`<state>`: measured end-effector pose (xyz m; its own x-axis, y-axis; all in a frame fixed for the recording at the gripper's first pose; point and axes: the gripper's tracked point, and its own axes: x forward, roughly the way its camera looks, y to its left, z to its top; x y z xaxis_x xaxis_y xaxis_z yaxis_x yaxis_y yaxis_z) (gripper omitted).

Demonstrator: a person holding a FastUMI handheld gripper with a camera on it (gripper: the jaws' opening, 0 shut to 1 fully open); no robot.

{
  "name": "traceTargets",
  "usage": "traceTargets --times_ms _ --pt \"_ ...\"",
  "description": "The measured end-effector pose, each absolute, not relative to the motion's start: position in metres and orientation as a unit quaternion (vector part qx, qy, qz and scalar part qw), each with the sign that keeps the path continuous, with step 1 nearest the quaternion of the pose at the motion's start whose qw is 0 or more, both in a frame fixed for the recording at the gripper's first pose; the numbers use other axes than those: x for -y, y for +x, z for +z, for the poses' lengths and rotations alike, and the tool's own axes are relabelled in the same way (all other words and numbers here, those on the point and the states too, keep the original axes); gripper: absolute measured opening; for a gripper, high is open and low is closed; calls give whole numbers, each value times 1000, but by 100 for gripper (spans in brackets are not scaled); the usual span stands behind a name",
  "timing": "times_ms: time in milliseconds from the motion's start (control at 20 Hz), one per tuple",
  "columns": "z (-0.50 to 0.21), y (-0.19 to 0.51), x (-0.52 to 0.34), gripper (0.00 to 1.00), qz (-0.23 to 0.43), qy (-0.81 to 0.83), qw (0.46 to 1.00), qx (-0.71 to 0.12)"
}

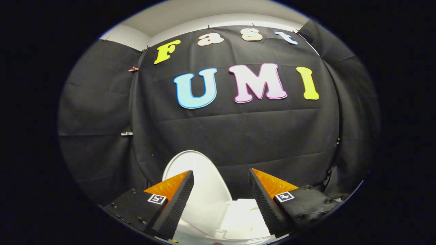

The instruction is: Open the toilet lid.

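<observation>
The smooth white oval toilet lid (201,183) is seen raised just beyond the spread, empty gripper (220,175), whose pads (177,204) are ribbed black.

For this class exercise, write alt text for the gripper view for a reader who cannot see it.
A white toilet lid stands raised against the black cloth wall, seen between and beyond the open gripper. Its jaws, black with orange backs, are spread apart and hold nothing, with the white toilet body just below them.
</observation>
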<state>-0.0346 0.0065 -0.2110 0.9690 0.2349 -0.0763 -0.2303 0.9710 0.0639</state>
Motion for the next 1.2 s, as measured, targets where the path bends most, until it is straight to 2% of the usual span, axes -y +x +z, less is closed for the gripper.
traceTargets --times_ms 900,1200 --pt "-275 3 193 99 31 -25 999 -15" --pt "-298 12 209 99 25 -15 999 -33"
